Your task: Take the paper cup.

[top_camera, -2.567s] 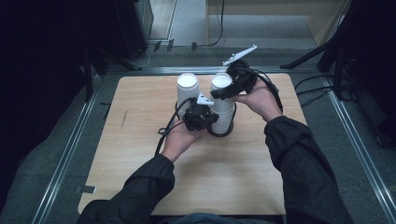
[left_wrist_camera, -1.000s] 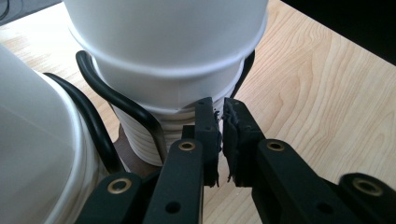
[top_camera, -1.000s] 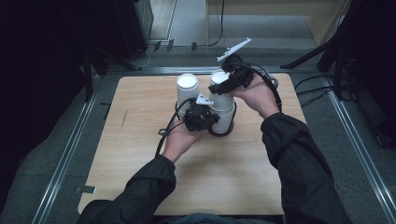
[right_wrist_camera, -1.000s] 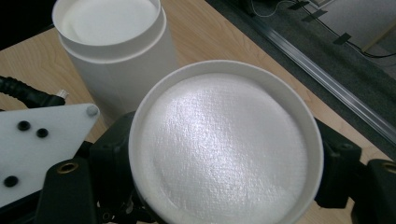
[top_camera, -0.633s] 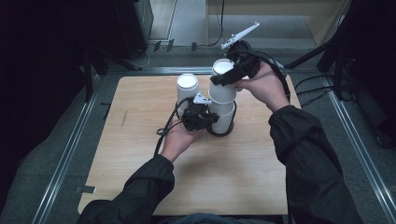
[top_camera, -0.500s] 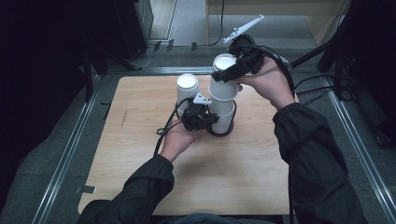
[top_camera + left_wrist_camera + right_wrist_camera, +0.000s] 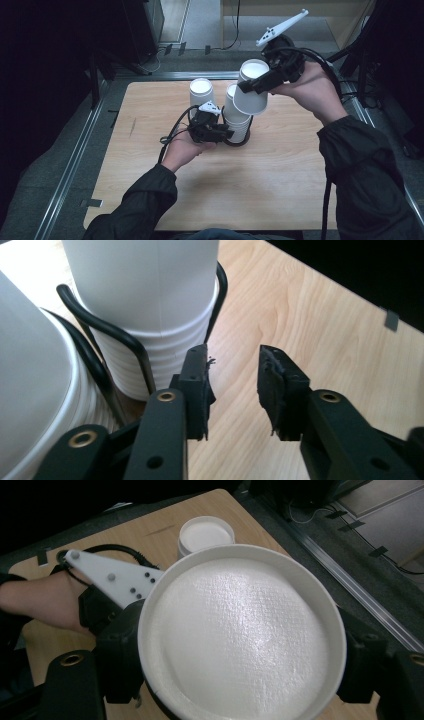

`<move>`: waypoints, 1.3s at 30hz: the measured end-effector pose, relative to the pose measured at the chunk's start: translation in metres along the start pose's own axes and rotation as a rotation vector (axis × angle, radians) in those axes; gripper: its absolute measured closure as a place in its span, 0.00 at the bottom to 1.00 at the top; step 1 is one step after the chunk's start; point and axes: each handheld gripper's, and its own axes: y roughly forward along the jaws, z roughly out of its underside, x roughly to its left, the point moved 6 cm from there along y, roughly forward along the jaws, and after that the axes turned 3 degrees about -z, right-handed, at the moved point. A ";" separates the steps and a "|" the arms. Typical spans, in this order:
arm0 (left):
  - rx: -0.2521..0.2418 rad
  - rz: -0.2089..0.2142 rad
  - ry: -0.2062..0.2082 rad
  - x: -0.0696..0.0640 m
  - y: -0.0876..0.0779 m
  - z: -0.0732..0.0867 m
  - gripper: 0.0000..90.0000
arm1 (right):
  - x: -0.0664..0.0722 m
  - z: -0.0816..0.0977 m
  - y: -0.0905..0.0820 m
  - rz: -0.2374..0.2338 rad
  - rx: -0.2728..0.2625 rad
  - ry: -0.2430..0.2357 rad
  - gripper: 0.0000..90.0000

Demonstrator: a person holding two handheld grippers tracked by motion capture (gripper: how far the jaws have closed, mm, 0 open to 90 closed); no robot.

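Note:
My right gripper is shut on a white paper cup, held upside down in the air above and to the right of a stack of white cups. In the right gripper view the cup's base sits between the two black jaws. The stack stands in a black wire ring on the wooden table. My left gripper is low at the stack's near left side. Its jaws have just been opening, and in the left gripper view the left gripper has nothing in its gap, beside the stack.
A second white cup stack stands on the table left of the first, also in the right gripper view. Black cables trail from both grippers. Metal rails border the table, with dark floor beyond.
The right gripper has risen with the top cup, pulling it off the stack and carrying it up and to the far right. The left hand has stayed at the stack's base.

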 end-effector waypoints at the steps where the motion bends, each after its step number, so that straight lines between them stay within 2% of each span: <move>1: 0.000 0.000 0.000 0.000 0.000 0.000 0.68 | 0.002 0.003 -0.001 -0.005 -0.004 -0.004 0.27; 2: -0.008 -0.007 0.017 -0.001 -0.005 0.000 0.67 | 0.004 0.007 -0.002 -0.011 -0.002 -0.009 0.27; 5: -0.025 0.028 0.025 -0.003 -0.012 0.000 0.63 | 0.009 0.018 -0.003 -0.026 -0.006 -0.016 0.27; 7: -0.041 0.069 0.023 -0.005 -0.016 -0.001 0.58 | 0.012 0.025 -0.003 -0.039 -0.013 -0.013 0.27; 9: -0.052 0.086 0.029 -0.005 -0.021 -0.001 0.57 | 0.015 0.031 -0.002 -0.051 -0.018 -0.009 0.27; 11: -0.051 0.098 0.035 -0.005 -0.024 0.000 0.55 | 0.017 0.038 -0.002 -0.056 -0.028 -0.025 0.27; 12: -0.049 0.097 0.044 -0.005 -0.026 0.001 0.54 | 0.019 0.042 -0.002 -0.076 -0.045 -0.031 0.27; 13: -0.049 0.097 0.044 -0.005 -0.026 0.001 0.53 | 0.019 0.042 -0.002 -0.076 -0.045 -0.031 0.27; 14: -0.036 0.110 0.064 -0.005 -0.027 0.004 0.52 | 0.025 0.050 0.000 -0.100 -0.060 -0.054 0.27; 15: -0.036 0.110 0.064 -0.005 -0.027 0.004 0.52 | 0.025 0.050 0.000 -0.100 -0.060 -0.054 0.27; 16: -0.019 0.111 0.093 -0.006 -0.027 0.009 0.50 | 0.030 0.061 0.006 -0.104 -0.042 -0.079 0.27; 18: -0.022 0.107 0.106 -0.006 -0.027 0.010 0.48 | 0.031 0.066 0.009 -0.104 -0.034 -0.082 0.27; 19: -0.027 0.094 0.122 -0.005 -0.028 0.014 0.48 | 0.033 0.079 0.017 -0.117 -0.025 -0.072 0.27; 21: -0.013 0.084 0.121 -0.002 -0.028 0.016 0.46 | 0.035 0.089 0.024 -0.130 -0.034 -0.060 0.27; 24: -0.025 0.111 0.118 0.000 -0.028 0.021 0.44 | 0.041 0.104 0.034 -0.145 -0.047 -0.051 0.27; 25: -0.025 0.111 0.118 0.000 -0.028 0.021 0.44 | 0.041 0.104 0.034 -0.145 -0.047 -0.051 0.27; 26: -0.029 0.121 0.124 0.002 -0.027 0.024 0.43 | 0.043 0.115 0.041 -0.148 -0.042 -0.044 0.27; 29: -0.039 0.140 0.118 0.004 -0.025 0.029 0.41 | 0.043 0.132 0.053 -0.159 -0.037 -0.019 0.27; 31: -0.027 0.139 0.117 0.006 -0.023 0.034 0.41 | 0.044 0.141 0.060 -0.162 -0.037 -0.012 0.27; 34: -0.009 0.146 0.116 0.007 -0.021 0.039 0.40 | 0.047 0.149 0.069 -0.171 -0.066 -0.021 0.27; 39: -0.024 0.174 0.128 0.006 -0.019 0.046 0.39 | 0.048 0.163 0.084 -0.172 -0.053 -0.011 0.27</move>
